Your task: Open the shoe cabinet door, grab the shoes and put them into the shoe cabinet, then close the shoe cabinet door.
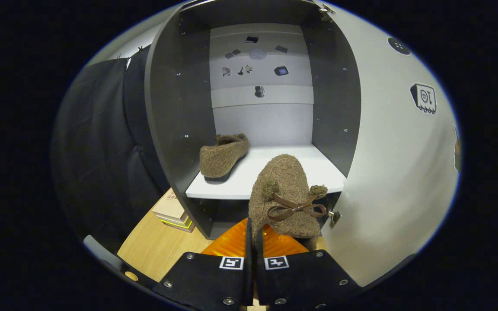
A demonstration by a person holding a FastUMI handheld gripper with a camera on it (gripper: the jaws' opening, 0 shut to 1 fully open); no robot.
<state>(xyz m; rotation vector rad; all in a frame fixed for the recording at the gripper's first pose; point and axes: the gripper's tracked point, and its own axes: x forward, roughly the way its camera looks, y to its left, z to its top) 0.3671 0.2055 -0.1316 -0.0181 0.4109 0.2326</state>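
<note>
You have the second shoe (pixel 284 194) pinched at its heel edge between the fingers of the gripper (pixel 253 235), which are closed almost to touching with only the thin rim of the shoe between them, so the grip looks narrow and the toe hangs forward and up, pointing into the cabinet (pixel 175 108). The door (pixel 396 164) stands wide open beside the shoe, and the first shoe (pixel 224 156) already lies on the white shelf (pixel 275 172), toward its far side from the door, leaving bare shelf nearer the door. Carry the held shoe forward over the shelf's front edge and aim for that bare part, keeping it apart from the first shoe so you do not knock it. Mind the hinge fitting (pixel 334 217) on the door just beside the bow (pixel 294 208) (the ribbon could catch there, I judge). Because you hold so little of the shoe, move evenly and avoid tilting, or it may swing or slip. Lower it until the sole rests flat on the shelf before you let the fingers part, then draw straight back, clear of the door, which is yet to be closed.
</note>
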